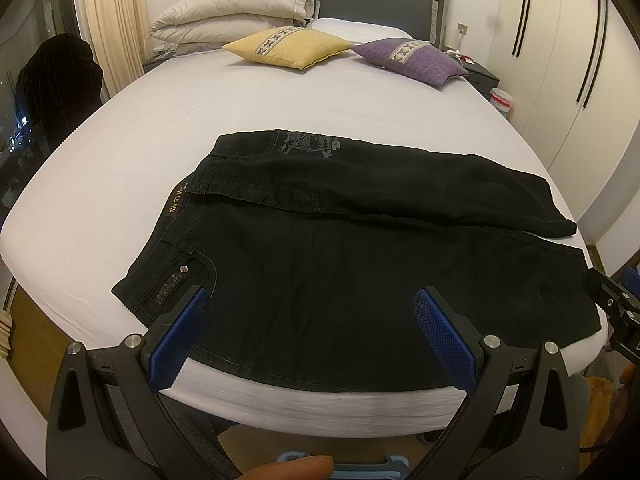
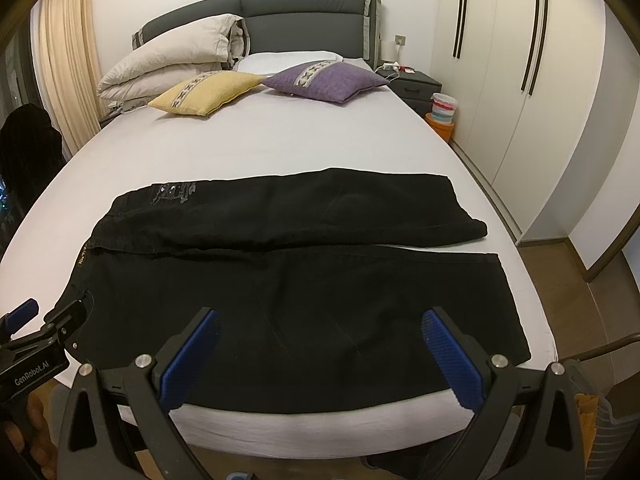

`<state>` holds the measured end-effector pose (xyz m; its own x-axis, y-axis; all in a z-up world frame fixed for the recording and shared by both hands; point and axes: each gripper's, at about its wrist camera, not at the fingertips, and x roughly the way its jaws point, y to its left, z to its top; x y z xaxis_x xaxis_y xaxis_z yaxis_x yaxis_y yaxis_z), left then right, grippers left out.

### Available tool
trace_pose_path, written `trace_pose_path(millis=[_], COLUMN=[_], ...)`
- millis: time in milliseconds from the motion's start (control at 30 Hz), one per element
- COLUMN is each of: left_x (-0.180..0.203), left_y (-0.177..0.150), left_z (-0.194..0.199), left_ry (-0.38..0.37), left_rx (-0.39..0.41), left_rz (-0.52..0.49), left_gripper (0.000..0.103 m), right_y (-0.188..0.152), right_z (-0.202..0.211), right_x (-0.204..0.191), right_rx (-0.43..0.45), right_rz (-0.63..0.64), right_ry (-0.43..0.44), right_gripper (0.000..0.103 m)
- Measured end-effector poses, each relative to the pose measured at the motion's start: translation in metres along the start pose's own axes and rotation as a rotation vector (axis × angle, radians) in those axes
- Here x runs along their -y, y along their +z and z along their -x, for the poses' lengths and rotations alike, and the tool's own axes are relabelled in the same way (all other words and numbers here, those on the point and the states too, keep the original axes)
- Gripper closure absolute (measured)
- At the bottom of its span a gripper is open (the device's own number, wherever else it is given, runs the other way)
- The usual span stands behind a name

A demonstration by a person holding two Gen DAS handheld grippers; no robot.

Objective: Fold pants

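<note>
Black pants (image 1: 340,248) (image 2: 288,272) lie flat across the foot of the white bed (image 1: 160,128) (image 2: 312,140), waist to the left, both legs running right and side by side. My left gripper (image 1: 312,300) hovers open above the near leg's hip and pocket area, its blue pads (image 1: 444,332) wide apart with nothing between them. My right gripper (image 2: 320,322) is open too, above the near leg's lower half close to the bed's front edge. In the right wrist view the left gripper (image 2: 52,320) shows at the left edge. A dark part of the right gripper is at the left view's right edge.
A yellow cushion (image 1: 288,46) (image 2: 208,92), a purple cushion (image 1: 416,58) (image 2: 328,80) and a folded beige duvet (image 1: 240,4) (image 2: 172,60) sit near the grey headboard. White wardrobes (image 2: 520,60) line the right wall. A nightstand (image 2: 412,80) and a striped bin (image 2: 442,108) stand beside the bed.
</note>
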<state>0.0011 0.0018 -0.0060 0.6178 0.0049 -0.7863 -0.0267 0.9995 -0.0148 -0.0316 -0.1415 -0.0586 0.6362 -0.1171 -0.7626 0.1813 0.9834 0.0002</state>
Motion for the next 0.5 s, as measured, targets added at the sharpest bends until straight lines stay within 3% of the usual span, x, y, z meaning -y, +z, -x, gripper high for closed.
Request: trace_pose_path(millis=[500], left_x=[0.0003], left_y=[-0.0003], left_z=[-0.0003], left_ry=[0.001], left_rx=[-0.001], left_rz=[0.0], left_gripper=[0.0], right_y=[-0.0009], right_z=[0.0], right_x=[-0.0006], right_rx=[-0.003], right_rz=[0.001], right_ry=[0.001], right_gripper=[0.0])
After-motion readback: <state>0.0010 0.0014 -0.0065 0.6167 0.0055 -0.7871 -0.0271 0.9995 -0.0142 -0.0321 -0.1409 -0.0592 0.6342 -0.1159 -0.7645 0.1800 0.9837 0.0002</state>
